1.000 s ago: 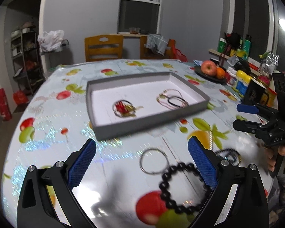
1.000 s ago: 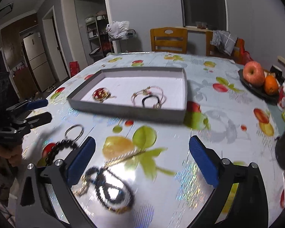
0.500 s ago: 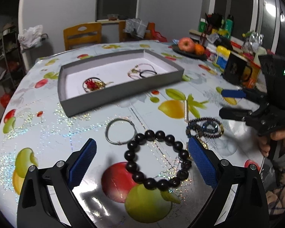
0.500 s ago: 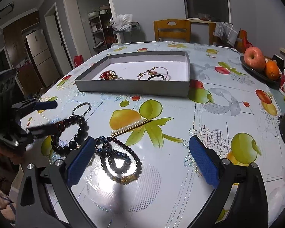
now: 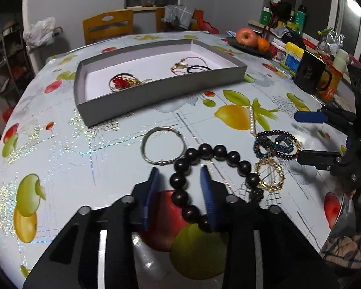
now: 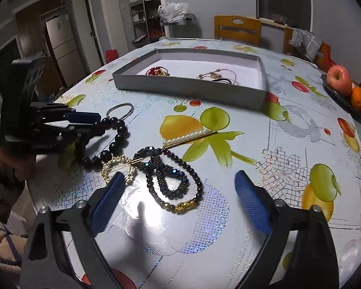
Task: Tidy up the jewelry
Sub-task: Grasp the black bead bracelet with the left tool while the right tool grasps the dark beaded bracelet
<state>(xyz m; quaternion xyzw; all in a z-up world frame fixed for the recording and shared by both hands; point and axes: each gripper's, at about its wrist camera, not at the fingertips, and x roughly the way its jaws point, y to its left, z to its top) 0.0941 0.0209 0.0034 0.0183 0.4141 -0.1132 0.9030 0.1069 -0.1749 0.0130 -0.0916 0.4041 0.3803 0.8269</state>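
Note:
A grey tray (image 5: 156,91) holds a red-bead ring (image 5: 121,82) and thin bracelets (image 5: 192,66). In front lie a silver bangle (image 5: 162,148), a black bead bracelet (image 5: 214,153), a dark blue bead bracelet (image 5: 275,144), a gold chain (image 5: 270,175) and a pearl hairpin (image 5: 252,120). My left gripper (image 5: 179,183) has its pads closed narrowly around the black bead bracelet's strand on the table. My right gripper (image 6: 178,197) is open, low over the dark blue bead bracelet (image 6: 173,180); the tray (image 6: 187,86) lies beyond.
A plate with an apple (image 5: 246,36) and an orange stands at the right. A black mug (image 5: 310,74), jars and bottles line the right edge. Wooden chairs (image 5: 108,25) stand behind the table. The fruit-print tablecloth (image 5: 60,144) covers the table.
My left gripper moved down onto the black bead bracelet and its jaws closed from wide to narrow around the strand. My right gripper dropped closer over the dark blue bracelet, still open.

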